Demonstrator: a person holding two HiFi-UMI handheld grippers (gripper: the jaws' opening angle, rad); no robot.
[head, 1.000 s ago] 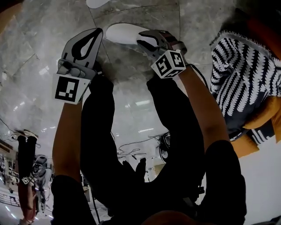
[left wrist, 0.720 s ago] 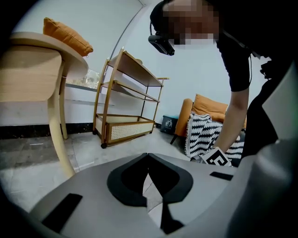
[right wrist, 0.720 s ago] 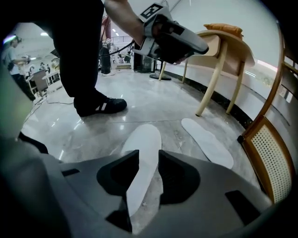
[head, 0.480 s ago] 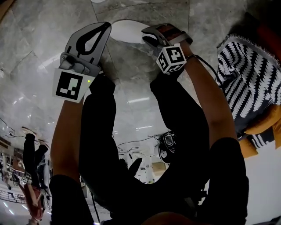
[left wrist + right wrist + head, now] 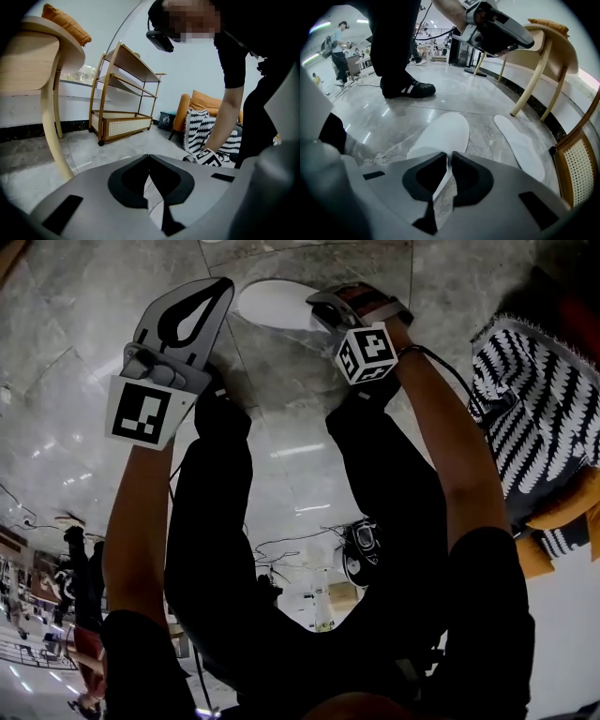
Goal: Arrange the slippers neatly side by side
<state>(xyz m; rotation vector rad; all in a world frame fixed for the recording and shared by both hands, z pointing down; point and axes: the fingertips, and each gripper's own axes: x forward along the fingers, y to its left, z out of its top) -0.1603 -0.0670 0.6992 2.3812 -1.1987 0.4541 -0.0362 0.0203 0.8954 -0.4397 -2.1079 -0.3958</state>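
White, the near slipper (image 5: pixel 445 131) lies on the marble floor (image 5: pixel 393 112) at my feet. The far slipper (image 5: pixel 520 145) sits apart from it, toward the chair leg (image 5: pixel 529 79). My right hand-held gripper (image 5: pixel 450 155) has just been closing and pinches the near slipper's thin edge. My left hand-held gripper (image 5: pixel 149 158) is clenched on nothing. With so slight a bite, I judge the slipper may slip free or swing as I drag it, leaving the pair crooked.

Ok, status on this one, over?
Left gripper shut, empty. Right gripper just closed on edge of near slipper. Other slipper lies apart, by chair leg.
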